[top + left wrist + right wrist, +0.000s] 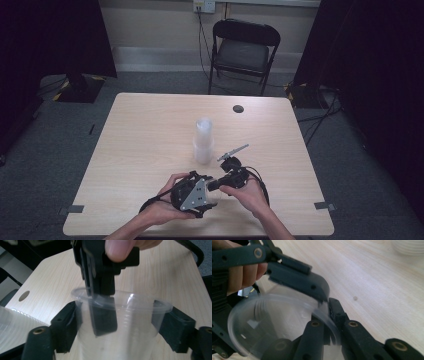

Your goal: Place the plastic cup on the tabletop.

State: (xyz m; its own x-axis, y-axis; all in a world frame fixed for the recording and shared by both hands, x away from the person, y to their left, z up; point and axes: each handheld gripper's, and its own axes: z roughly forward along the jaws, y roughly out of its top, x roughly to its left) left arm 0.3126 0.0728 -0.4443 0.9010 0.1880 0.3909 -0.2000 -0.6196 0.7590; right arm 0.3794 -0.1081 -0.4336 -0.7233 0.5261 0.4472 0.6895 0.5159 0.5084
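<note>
Clear thin-walled plastic cup point(120, 322) sits above the pale wooden worktop point(150, 140) near its front edge, right gripper point(101, 290) jaws pinched shut on its rim, left gripper point(120, 327) jaws part-open, flanking its sides.

Both tools meet low — right tool point(103, 277) pinched tight, left tool point(117, 327) jaws apart.

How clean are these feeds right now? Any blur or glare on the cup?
High view: dim, dark room edges, table evenly lit. Left gripper view: clear cup fairly sharp, reflections on its wall, near claw pads soft. Right gripper view: cup rim and right claw blurred, too close to focus.
</note>
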